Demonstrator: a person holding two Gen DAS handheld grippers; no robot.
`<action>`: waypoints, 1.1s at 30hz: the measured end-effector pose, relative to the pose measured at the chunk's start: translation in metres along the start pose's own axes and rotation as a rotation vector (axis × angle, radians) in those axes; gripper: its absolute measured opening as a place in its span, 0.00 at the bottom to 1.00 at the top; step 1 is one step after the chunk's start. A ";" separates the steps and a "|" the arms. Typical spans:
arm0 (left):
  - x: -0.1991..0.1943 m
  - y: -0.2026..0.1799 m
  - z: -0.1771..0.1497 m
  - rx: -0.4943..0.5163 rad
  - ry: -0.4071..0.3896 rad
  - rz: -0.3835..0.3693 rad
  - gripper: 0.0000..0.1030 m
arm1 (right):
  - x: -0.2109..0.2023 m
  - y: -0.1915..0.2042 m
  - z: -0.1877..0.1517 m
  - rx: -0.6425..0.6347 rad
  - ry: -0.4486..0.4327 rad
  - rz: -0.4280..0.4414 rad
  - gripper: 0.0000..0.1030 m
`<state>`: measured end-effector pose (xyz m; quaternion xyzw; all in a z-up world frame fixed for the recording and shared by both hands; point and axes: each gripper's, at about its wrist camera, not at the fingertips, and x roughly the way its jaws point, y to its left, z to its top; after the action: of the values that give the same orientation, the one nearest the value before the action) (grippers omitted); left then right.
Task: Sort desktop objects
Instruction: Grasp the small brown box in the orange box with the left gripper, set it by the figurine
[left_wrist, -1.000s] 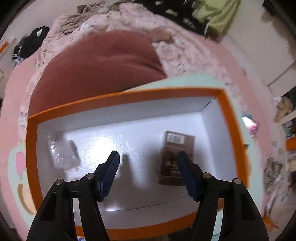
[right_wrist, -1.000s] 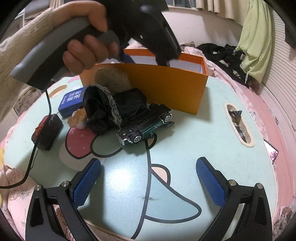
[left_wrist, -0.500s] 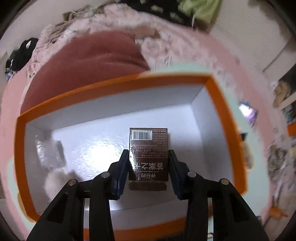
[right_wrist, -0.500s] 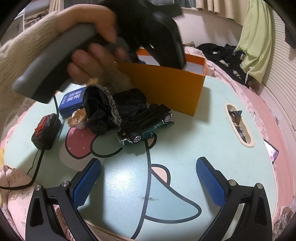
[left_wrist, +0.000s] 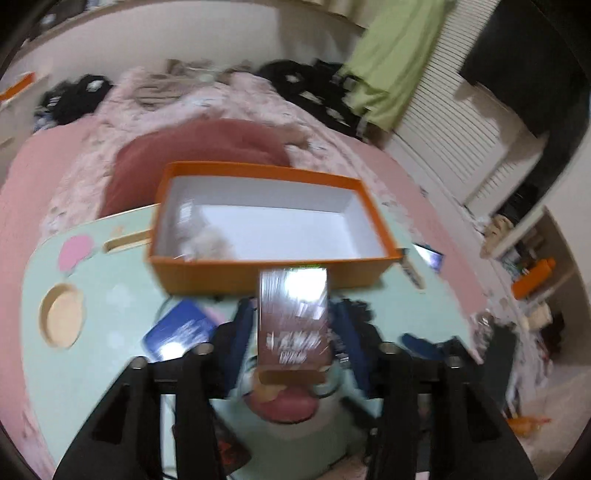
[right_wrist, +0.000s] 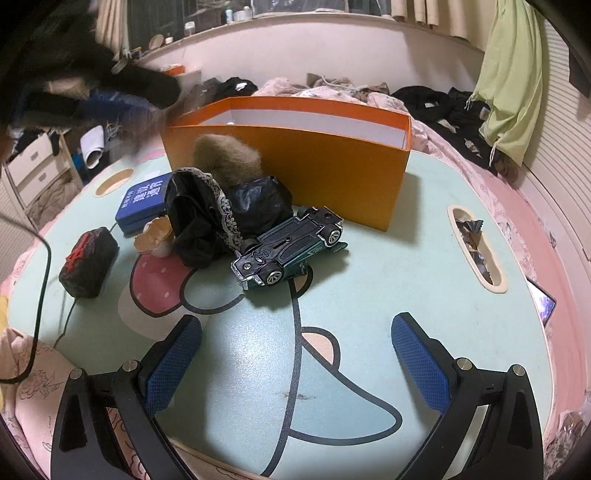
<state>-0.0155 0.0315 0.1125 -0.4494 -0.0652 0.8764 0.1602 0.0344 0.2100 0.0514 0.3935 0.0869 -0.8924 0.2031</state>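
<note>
Packet, brown and glossy, sits between my left tool pads, jaws opening; box just beyond. It looks light, stiff, slippery; I'd grip its long flat sides. My right tool is spread, empty, above the surface.

Toy car upside down by orange box, right tongs wide apart

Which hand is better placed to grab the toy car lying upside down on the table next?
Right. The right gripper hovers empty, fingers open, directly facing the toy car. The left gripper has the brown box between its fingers, which are opening.
</note>
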 end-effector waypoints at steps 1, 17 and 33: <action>-0.004 0.002 -0.006 -0.001 -0.025 0.017 0.64 | 0.000 0.000 0.000 0.000 0.000 0.000 1.00; 0.017 0.019 -0.113 0.036 0.040 0.258 0.77 | -0.001 0.001 -0.002 -0.001 0.000 -0.002 1.00; 0.028 0.011 -0.122 0.062 0.006 0.288 1.00 | -0.001 0.003 -0.003 -0.005 0.001 -0.004 1.00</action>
<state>0.0655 0.0268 0.0170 -0.4513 0.0277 0.8907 0.0468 0.0384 0.2091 0.0503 0.3930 0.0900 -0.8924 0.2025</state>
